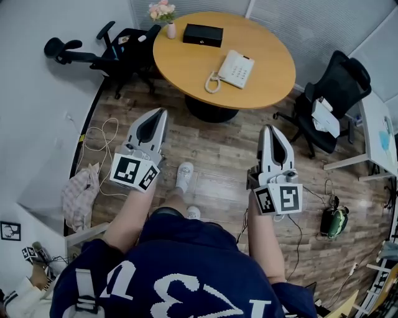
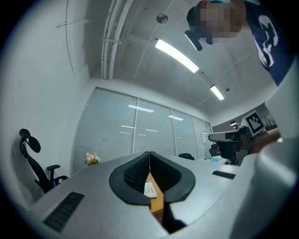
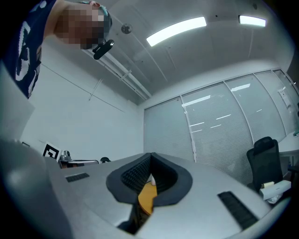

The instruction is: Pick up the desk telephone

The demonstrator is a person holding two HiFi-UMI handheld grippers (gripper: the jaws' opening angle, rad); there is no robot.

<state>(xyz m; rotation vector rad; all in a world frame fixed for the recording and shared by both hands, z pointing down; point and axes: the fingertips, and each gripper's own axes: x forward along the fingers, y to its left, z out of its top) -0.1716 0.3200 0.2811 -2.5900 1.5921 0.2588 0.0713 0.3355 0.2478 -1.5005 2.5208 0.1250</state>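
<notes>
Nearest the person, both tools are held out over the wooden floor, short of the round tabletop [image 1: 186,62]. The left tongs [image 1: 163,112] and the right tongs [image 1: 268,128] each have their jaws pressed together with nothing between them. In the left gripper view the phone shows only as a far-off thing through the gap under the closed tips. The telephone [image 1: 236,68] lies ahead of both, on the right half of the tabletop, a little in from its near edge. Its coiled cord [image 1: 213,82] is bunched at the phone's near-left corner. The phone sits between the lines of the two tools but closer to the right one, so the right hand looks the nearer, with the phone ahead and slightly to its left. The phone's longer side seems to run roughly away from the person, leaning a bit rightward at the far end, with the receiver along its left flank. Farther back, near the far edge, rest a black box [image 1: 203,35] and a small vase of flowers [image 1: 166,18].
</notes>
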